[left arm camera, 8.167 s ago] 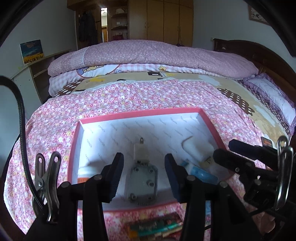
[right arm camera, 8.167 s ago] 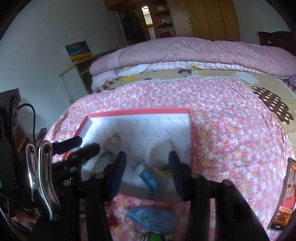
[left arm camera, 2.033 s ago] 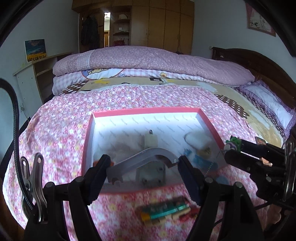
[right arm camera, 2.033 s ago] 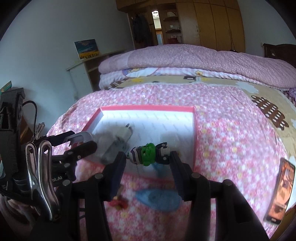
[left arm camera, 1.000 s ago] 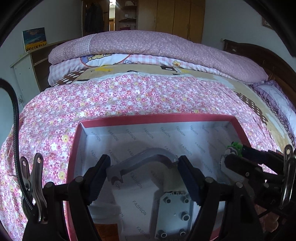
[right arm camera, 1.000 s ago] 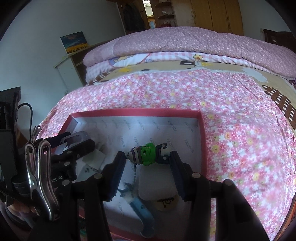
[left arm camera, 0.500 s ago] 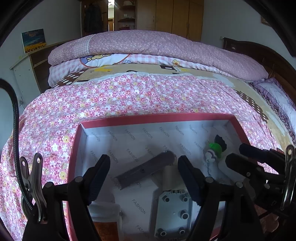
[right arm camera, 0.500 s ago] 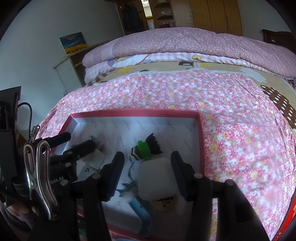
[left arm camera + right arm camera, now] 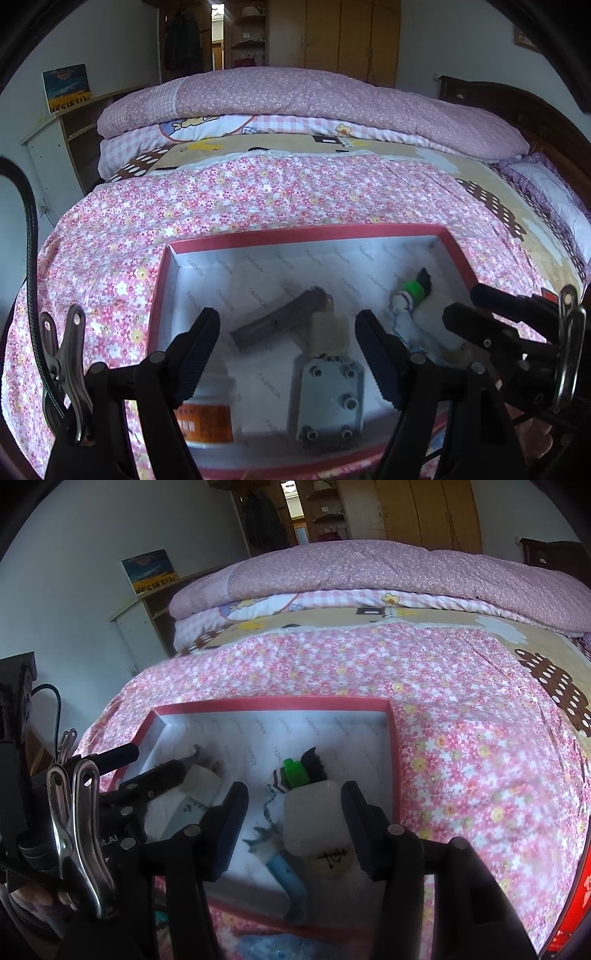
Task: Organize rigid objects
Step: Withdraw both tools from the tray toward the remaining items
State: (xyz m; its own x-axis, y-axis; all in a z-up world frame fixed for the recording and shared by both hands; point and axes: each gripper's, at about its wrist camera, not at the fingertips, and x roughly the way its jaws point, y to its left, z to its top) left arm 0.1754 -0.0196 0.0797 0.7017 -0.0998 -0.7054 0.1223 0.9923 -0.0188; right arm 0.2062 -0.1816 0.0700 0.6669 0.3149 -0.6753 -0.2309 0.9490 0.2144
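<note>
The left gripper's [image 9: 284, 354] near finger [image 9: 192, 354] covers the top of the orange-labelled bottle [image 9: 207, 421], and its label print is too blurred to read. The grey plate [image 9: 328, 398] hides the lower end of the cream block [image 9: 328, 338]. In the right wrist view, the white case [image 9: 314, 823] sits over the green toy's [image 9: 295, 771] lower body, and a blue item [image 9: 273, 947] outside the red box [image 9: 269, 703] is cut off by the bottom edge, a soft smear. A red shape [image 9: 570, 912] at the right edge is cut off, unidentifiable.
</note>
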